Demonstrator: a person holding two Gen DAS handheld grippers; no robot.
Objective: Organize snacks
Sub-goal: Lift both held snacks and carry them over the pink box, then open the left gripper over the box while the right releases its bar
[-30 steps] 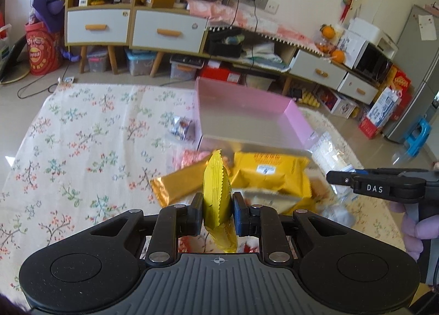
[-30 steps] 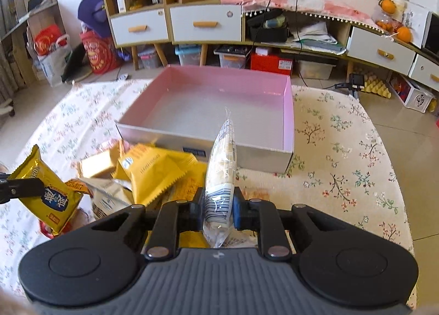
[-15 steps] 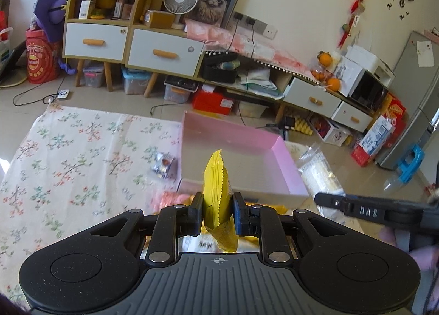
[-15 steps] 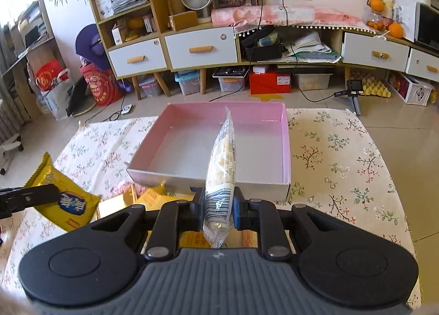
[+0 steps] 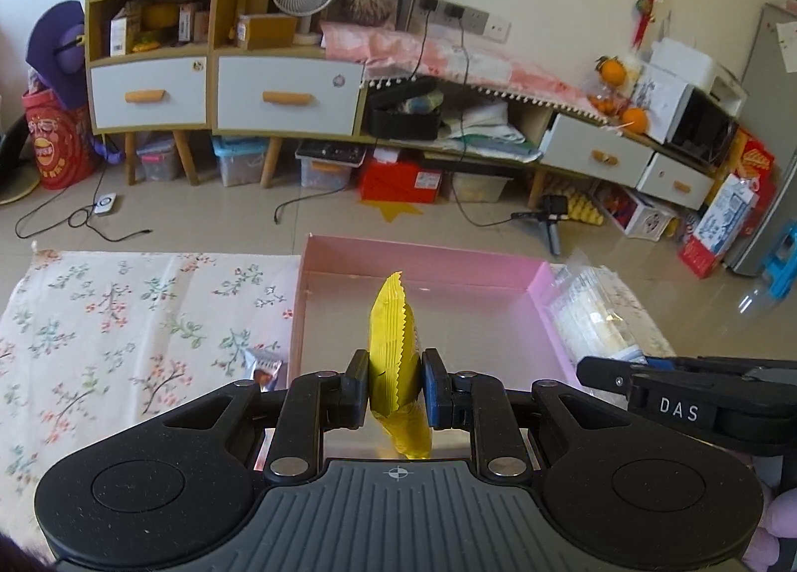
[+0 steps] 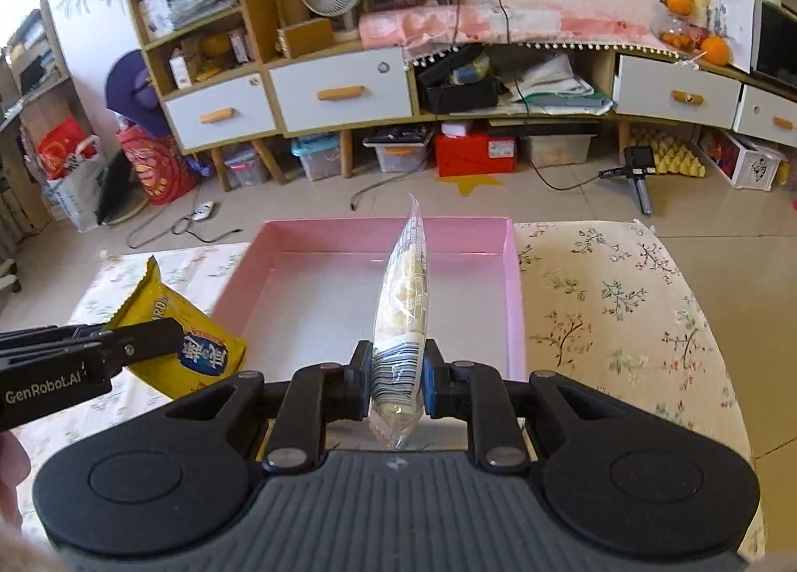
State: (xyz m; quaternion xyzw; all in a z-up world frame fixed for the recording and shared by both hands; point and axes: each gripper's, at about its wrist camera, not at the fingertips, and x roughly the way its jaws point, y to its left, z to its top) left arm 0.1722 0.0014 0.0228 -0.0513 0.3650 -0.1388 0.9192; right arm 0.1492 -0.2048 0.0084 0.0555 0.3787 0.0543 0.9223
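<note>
Gripping a yellow snack packet (image 5: pixel 396 363) edge-on between its pads, the left gripper (image 5: pixel 396 385) hangs over the near edge of the pink box (image 5: pixel 423 263), the packet's serrated top standing upright. In the right wrist view the same packet (image 6: pixel 184 338) shows its printed face, held just beside the box's left wall (image 6: pixel 239 283) and above the floral tablecloth (image 6: pixel 612 303).

The right gripper (image 6: pixel 397 380) is clamped on a clear snack bag (image 6: pixel 403 303) with pale pieces inside and a barcode near its lower end; the bag stands upright over the near part of the box's bare floor. From the left wrist view this bag (image 5: pixel 593 313) appears at the box's right wall, with the right gripper's black finger (image 5: pixel 605 373) below it.

A small silver-wrapped snack (image 5: pixel 264 365) lies on the tablecloth (image 5: pixel 124 323) close to the box's near left corner. The box sits at the tablecloth's far edge, its inside bare.
</note>
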